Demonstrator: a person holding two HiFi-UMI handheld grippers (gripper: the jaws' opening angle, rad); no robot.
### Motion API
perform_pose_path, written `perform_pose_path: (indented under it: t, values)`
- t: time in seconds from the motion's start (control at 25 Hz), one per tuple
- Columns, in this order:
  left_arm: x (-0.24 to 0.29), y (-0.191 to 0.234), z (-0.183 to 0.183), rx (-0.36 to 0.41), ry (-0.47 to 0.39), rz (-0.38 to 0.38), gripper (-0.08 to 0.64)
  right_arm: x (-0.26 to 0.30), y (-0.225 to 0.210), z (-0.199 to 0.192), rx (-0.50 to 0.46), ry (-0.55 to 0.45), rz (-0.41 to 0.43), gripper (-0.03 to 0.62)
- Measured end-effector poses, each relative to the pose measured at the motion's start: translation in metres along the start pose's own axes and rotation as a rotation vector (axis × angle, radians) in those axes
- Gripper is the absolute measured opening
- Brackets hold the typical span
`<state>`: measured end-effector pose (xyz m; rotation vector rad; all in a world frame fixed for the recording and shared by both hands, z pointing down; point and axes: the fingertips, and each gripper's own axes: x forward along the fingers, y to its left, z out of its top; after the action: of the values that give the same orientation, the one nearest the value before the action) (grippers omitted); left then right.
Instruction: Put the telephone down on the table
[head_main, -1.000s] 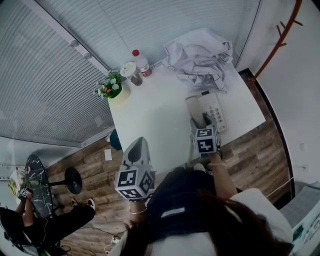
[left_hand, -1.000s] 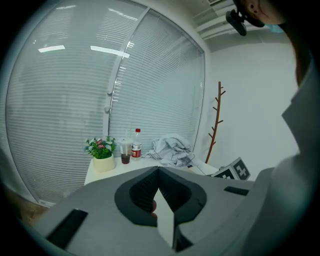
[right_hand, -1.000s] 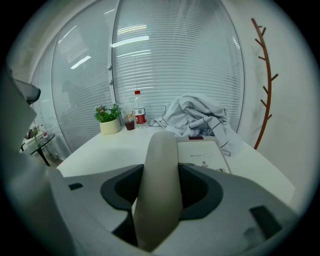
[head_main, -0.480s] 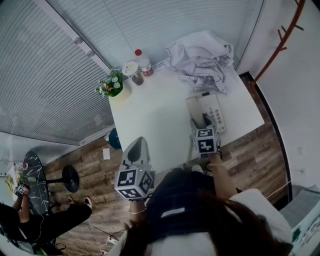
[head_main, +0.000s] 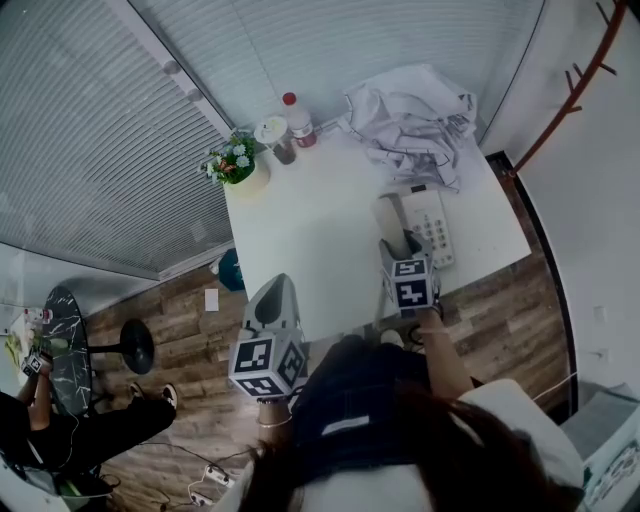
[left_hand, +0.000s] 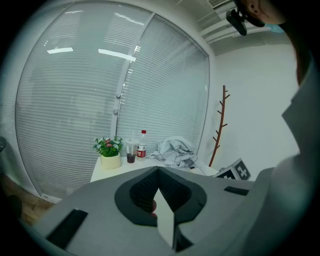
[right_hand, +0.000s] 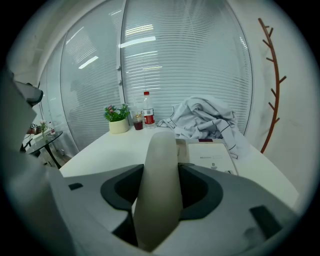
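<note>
Seated person: only the head view takes in the seated person (head_main: 45, 425), on the wood floor well off the left side of the table (head_main: 310, 240).
Flower pot: the flower pot (head_main: 240, 172) stands on the table's far left corner and shows in all three views.
Cup and bottle: a cup (head_main: 273, 137) with dark drink and a red-capped bottle (head_main: 299, 120) stand side by side on the table's far edge, just right of the pot.
Left tool: the left tool (left_hand: 158, 172) has its jaws closed tip to tip with nothing between them. The head view places it over the floor, just short of the table's near left corner, touching nothing.
Marker cube: the left tool view alone catches the right tool's marker cube (left_hand: 236, 170), low at that view's right, above the table.
Crumpled cloth: a pale crumpled cloth (head_main: 410, 115) is heaped on the table's far right corner.
Right tool: the right tool (right_hand: 162, 167) has its jaws spread wide and clamped on the telephone handset (right_hand: 159, 200), one pad on each flank. Only the right tool view shows this grip; in the head view the cube covers it.
Telephone handset: it is held over the table's near right part. I cannot tell whether its far end touches anything.
Telephone base: the telephone base (head_main: 430, 222) lies flat on the table's right half, keypad up, between the cloth and the near edge.
Coat stand: a red-brown branching coat stand (head_main: 560, 100) rises beyond the table's right end.
</note>
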<state>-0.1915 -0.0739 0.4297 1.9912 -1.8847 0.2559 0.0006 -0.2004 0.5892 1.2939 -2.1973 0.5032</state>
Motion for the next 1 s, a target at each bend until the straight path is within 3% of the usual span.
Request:
perform_pose_path:
  t: [1.0]
  values:
    - [-0.032, 0.018, -0.013, -0.062, -0.023, 0.096, 0.0, 0.003, 0.046, 0.001, -0.108, 0.01, 0.122, 0.219]
